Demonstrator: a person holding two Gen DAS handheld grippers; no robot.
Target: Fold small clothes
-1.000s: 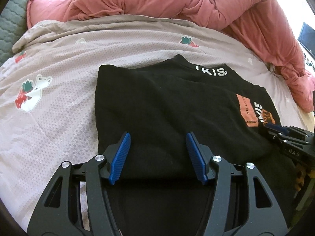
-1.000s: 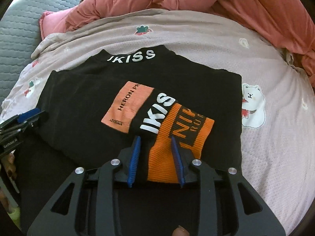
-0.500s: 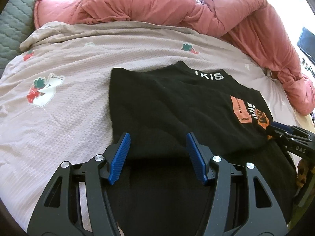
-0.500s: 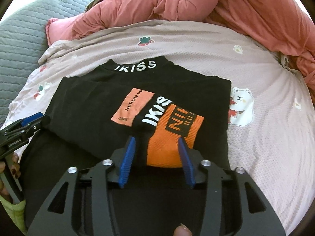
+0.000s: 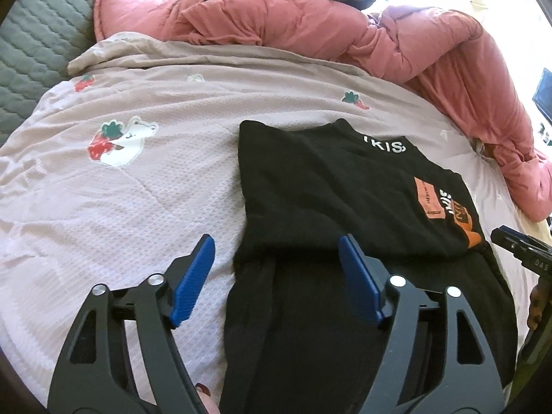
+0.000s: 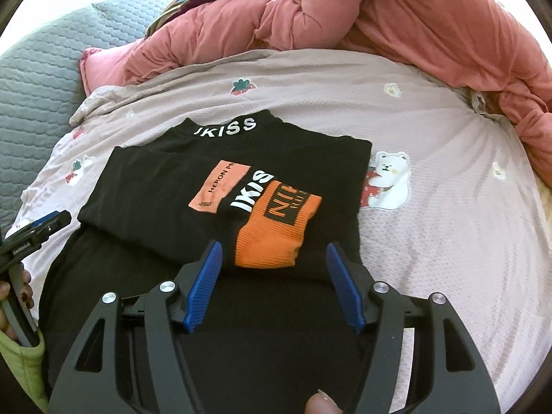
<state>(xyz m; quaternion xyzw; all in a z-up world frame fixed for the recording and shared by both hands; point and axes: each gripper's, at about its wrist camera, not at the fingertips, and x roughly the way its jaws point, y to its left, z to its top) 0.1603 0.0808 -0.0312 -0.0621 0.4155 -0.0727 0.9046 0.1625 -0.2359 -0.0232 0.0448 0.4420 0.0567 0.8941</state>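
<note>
A black top (image 5: pixel 327 189) (image 6: pixel 165 200) with white lettering on the collar and an orange cuff (image 6: pixel 279 231) lies on the bed, its upper half folded over the lower part. My left gripper (image 5: pixel 276 272) hovers over the garment's left edge, its jaws opening, nothing pressed between the blue pads (image 5: pixel 195 276). My right gripper (image 6: pixel 274 284) hangs just short of the orange cuff, jaws also opening and empty. Each gripper shows at the side of the other's view: the right gripper (image 5: pixel 517 248), the left gripper (image 6: pixel 38 231).
The pale pink bedsheet (image 5: pixel 114 207) (image 6: pixel 448 241) with bear and strawberry prints spreads around the garment. A bunched salmon duvet (image 5: pixel 345 38) (image 6: pixel 396 24) runs along the back and right. A grey quilted headboard (image 5: pixel 31 45) is at the far left.
Both grippers have pulled back and up from the garment, and their jaws have widened. The folded top has stayed in place on the sheet.
</note>
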